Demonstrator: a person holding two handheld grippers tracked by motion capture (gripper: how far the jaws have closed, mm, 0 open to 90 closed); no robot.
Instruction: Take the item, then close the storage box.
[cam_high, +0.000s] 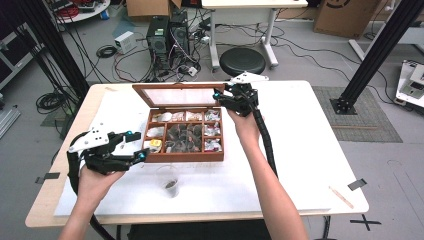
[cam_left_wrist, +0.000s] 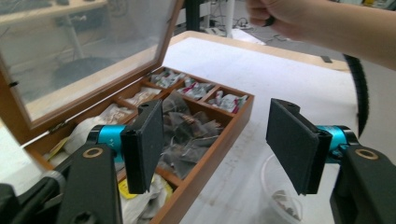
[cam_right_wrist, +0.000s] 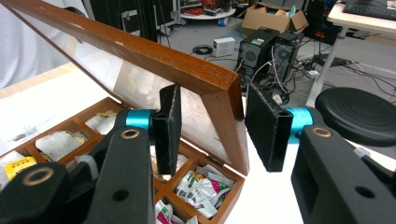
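- High view: the box (cam_high: 184, 156) is seen mid-table, lid (cam_high: 172, 95) raised.
- The right gripper (cam_right_wrist: 212, 130) is spread astride the lid's corner.
- The left gripper (cam_high: 136, 145) is held spread beside the box's left wall.

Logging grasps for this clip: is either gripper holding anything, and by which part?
Neither grips anything. The right gripper is open, its jaws straddling the side frame of the box lid. The left gripper is open and empty.

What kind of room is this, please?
Probably a robotics lab or workshop: computer towers and loose cables lie on the floor, cardboard boxes stand behind, and black frame posts flank the table.
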